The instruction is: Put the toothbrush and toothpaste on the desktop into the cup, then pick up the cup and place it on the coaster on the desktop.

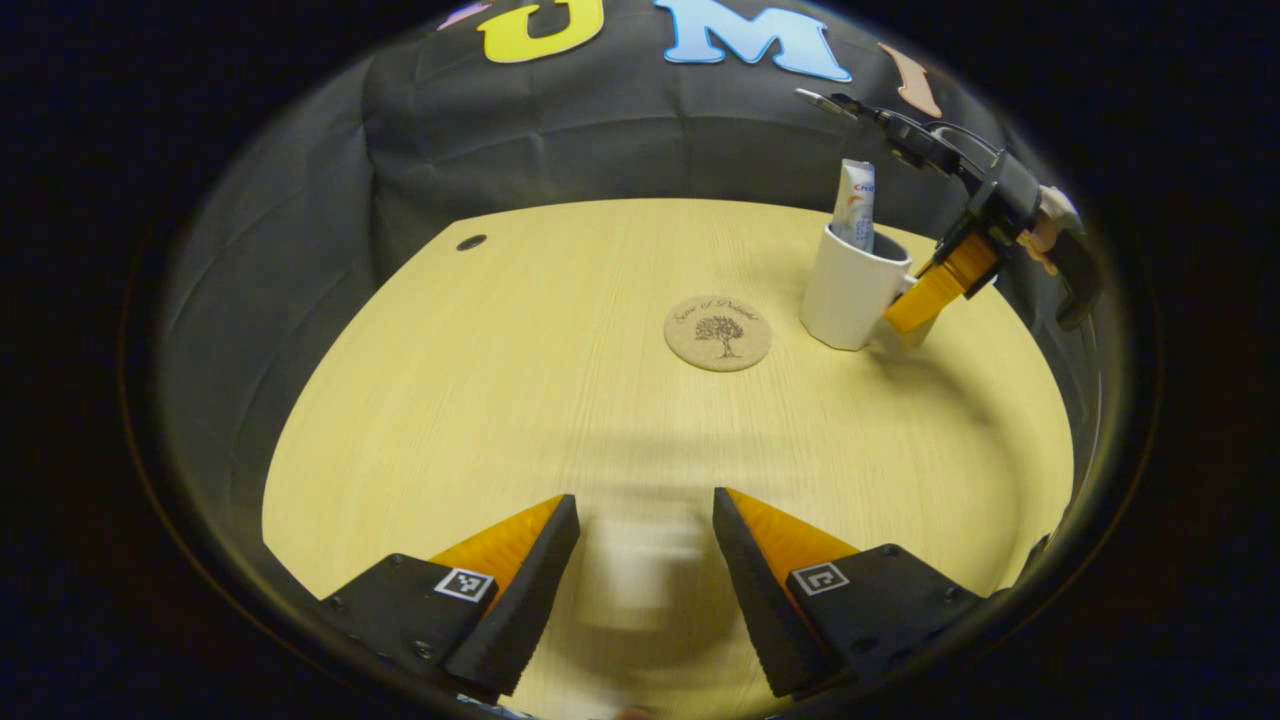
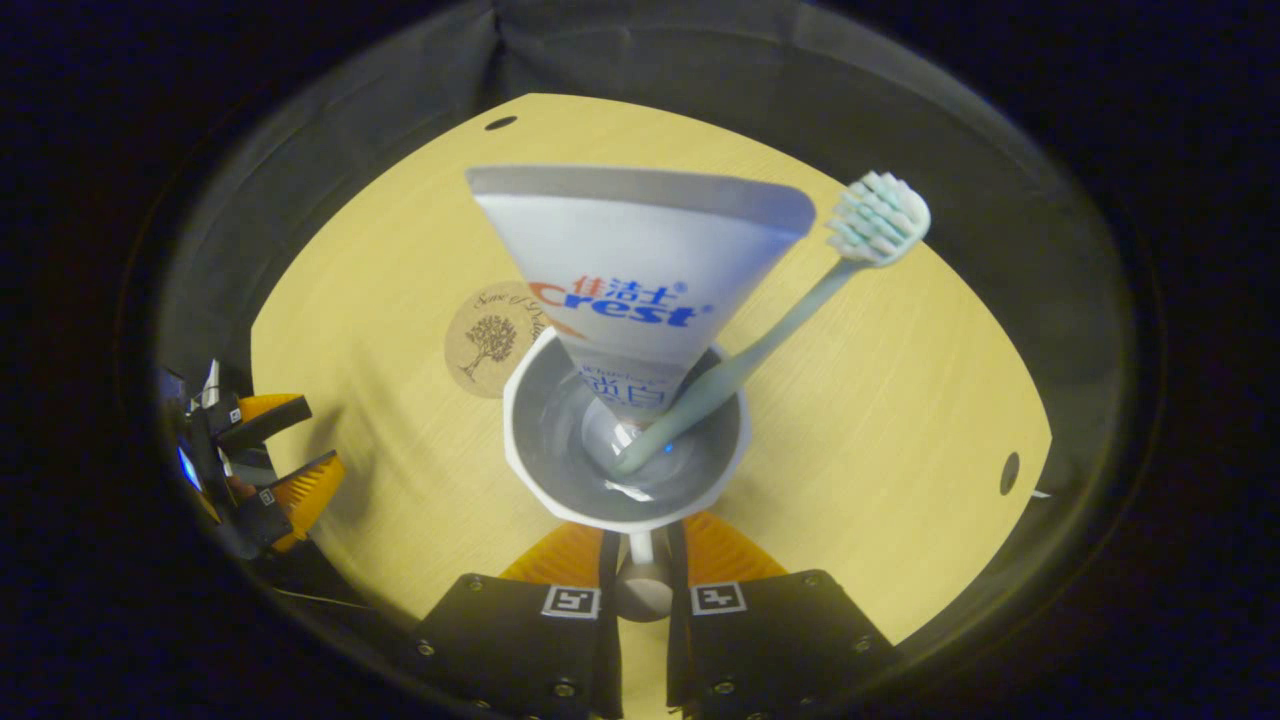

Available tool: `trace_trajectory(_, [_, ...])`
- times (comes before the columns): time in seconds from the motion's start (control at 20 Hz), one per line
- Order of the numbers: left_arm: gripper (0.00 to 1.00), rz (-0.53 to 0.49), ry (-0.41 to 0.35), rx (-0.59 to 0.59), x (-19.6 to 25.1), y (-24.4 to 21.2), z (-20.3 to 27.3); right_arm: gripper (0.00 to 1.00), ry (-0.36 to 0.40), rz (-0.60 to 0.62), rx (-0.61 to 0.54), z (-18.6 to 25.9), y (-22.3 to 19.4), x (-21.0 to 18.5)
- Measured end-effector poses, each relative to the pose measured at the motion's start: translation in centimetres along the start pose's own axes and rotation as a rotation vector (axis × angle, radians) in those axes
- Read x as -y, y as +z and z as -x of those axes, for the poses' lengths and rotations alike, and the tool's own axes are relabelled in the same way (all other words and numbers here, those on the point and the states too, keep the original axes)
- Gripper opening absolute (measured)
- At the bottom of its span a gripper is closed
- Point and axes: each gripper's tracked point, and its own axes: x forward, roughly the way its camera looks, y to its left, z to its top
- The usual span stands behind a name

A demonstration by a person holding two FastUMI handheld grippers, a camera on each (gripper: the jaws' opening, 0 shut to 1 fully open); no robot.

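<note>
Beside coaster, cup handle in right tongs

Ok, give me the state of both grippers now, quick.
Left gripper: jaws open, holding nothing, over the desktop.
Right gripper: jaws shut on the cup handle; toothpaste and toothbrush inside.

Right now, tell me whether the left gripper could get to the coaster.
Probably yes: the left gripper is open, with bare desktop between it and the coaster; the cup stands off to one side.
</note>
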Motion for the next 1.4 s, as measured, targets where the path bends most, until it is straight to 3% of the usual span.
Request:
trace_trajectory(1.05, [0.93,0.047,0.043,-0.012,-0.4,-1.9,1.9,0.18,0.065,-0.002,0.078,0.4,3.5,-4.9])
trace_trajectory(1.4, [0.93,0.067,0.057,-0.019,1.8,-2.7,2.3,0.18,0.086,0.029,0.082,-0.2,5.6,-7.0])
